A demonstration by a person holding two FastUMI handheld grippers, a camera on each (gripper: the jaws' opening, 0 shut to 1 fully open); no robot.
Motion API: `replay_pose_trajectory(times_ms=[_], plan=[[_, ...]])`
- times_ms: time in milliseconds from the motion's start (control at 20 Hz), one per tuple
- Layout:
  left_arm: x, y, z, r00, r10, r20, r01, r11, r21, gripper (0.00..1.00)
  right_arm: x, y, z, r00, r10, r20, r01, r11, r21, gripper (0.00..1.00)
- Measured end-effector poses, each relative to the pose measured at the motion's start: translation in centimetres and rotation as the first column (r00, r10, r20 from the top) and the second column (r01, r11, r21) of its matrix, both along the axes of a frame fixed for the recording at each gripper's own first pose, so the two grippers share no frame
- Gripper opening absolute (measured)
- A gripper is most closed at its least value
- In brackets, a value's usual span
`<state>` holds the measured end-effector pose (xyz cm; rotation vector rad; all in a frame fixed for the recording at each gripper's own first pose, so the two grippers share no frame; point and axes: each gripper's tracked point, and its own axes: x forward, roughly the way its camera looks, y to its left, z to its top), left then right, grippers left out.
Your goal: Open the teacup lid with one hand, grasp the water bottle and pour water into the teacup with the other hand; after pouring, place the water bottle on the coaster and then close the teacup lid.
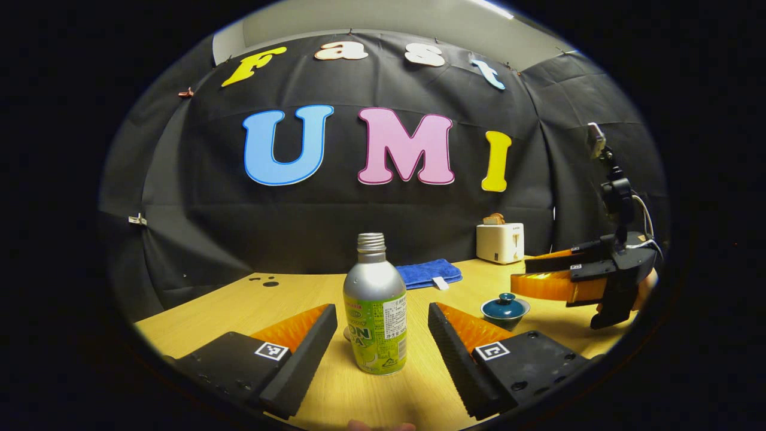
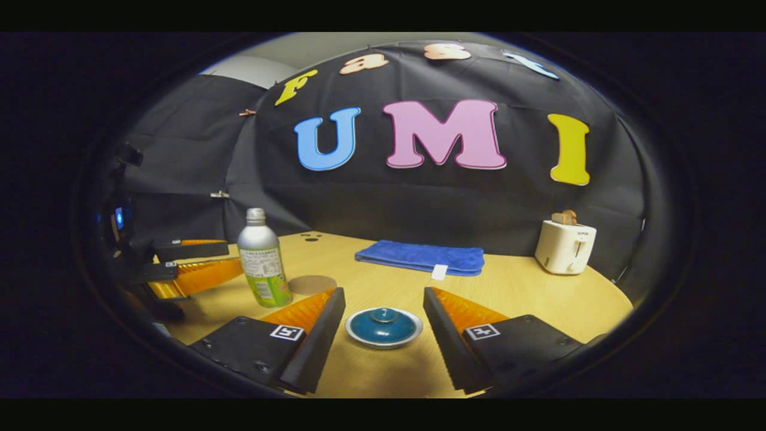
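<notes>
We hold the left gripper [image 1: 383, 341] wide around the bottle [image 1: 375, 311] and the right gripper [image 2: 383, 335] wide around the lidded teacup [image 2: 383, 327].

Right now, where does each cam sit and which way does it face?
Left gripper view: rides the left hand-held gripper, low over the table, facing the water bottle between its open fingers; right hand-held gripper alongside.
Right gripper view: rides the right hand-held gripper, facing the lidded teacup between its open fingers.
Shared: bottle, teacup, blue towel, toaster.
</notes>
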<state>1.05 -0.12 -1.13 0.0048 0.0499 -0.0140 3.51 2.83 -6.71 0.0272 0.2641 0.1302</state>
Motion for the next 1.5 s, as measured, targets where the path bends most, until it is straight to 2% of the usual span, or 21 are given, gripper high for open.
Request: replay_pose_trajectory(times_ms=[150,200,400,700,800,850,900,950,1000,1200,1250,1300,1350,1400,1500], plan=[[0.2,-0.1,-0.1,1.0,-0.005,-0.001,0.005,1.0,0.0,0.98,0.6,0.1,-1.7,0.998,0.005,-0.062,-0.006,1.0,-0.013,0.75],[0.3,-0.1,-0.1,1.0,-0.009,-0.004,0.009,1.0,-0.003,0.98,0.7,0.1,-2.0,0.997,0.004,-0.072,-0.005,1.0,-0.013,0.69],[0.4,-0.3,-0.3,1.0,-0.021,-0.009,0.021,1.0,-0.018,0.97,1.2,0.1,-2.8,0.995,0.006,-0.098,-0.007,1.0,-0.005,0.6],[0.5,0.1,-0.5,1.0,-0.021,-0.016,0.02,0.999,-0.027,0.98,1.6,0.3,-3.7,0.992,0.012,-0.123,-0.011,1.0,0.016,0.59],[0.6,0.3,-0.6,1.0,-0.016,-0.017,0.016,1.0,-0.026,0.98,1.7,0.7,-3.7,0.992,0.024,-0.128,-0.017,0.999,0.051,0.58],[0.6,0.4,-0.6,1.0,-0.014,-0.016,0.013,1.0,-0.027,0.98,1.8,0.6,-3.7,0.991,0.023,-0.13,-0.017,0.999,0.052,0.51],[0.6,0.5,-0.6,1.0,-0.012,-0.016,0.012,1.0,-0.029,0.97,1.8,0.5,-3.6,0.992,0.022,-0.126,-0.014,0.998,0.062,0.51],[0.6,0.5,-0.6,1.0,-0.011,-0.016,0.01,1.0,-0.028,0.97,1.9,0.4,-3.5,0.992,0.021,-0.123,-0.012,0.997,0.071,0.45],[0.6,0.5,-0.6,1.0,-0.01,-0.017,0.009,1.0,-0.027,0.97,2.0,0.4,-3.6,0.992,0.018,-0.123,-0.008,0.997,0.078,0.35],[0.6,0.5,-0.6,1.0,-0.01,-0.016,0.01,1.0,-0.027,0.98,2.0,0.6,-3.5,0.993,0.021,-0.118,-0.012,0.997,0.073,0.36],[0.7,0.5,-0.6,1.0,-0.01,-0.018,0.01,1.0,-0.027,0.98,2.0,0.7,-3.4,0.993,0.023,-0.112,-0.015,0.997,0.076,0.26],[0.7,0.5,-0.6,1.0,-0.012,-0.02,0.011,1.0,-0.026,0.98,1.9,0.7,-3.1,0.994,0.027,-0.104,-0.018,0.996,0.083,0.31],[0.8,0.4,-0.8,1.0,-0.013,-0.021,0.013,1.0,-0.029,0.98,1.9,0.7,-2.8,0.995,0.028,-0.095,-0.019,0.996,0.091,0.26],[0.9,0.4,-0.8,1.0,-0.014,-0.022,0.014,0.999,-0.033,0.98,1.9,0.6,-2.5,0.996,0.025,-0.085,-0.016,0.995,0.098,0.31],[1.0,0.5,-1.1,0.999,-0.014,-0.033,0.013,0.999,-0.04,0.98,1.7,0.1,-1.4,0.998,0.014,-0.059,-0.007,0.994,0.111,0.31]])
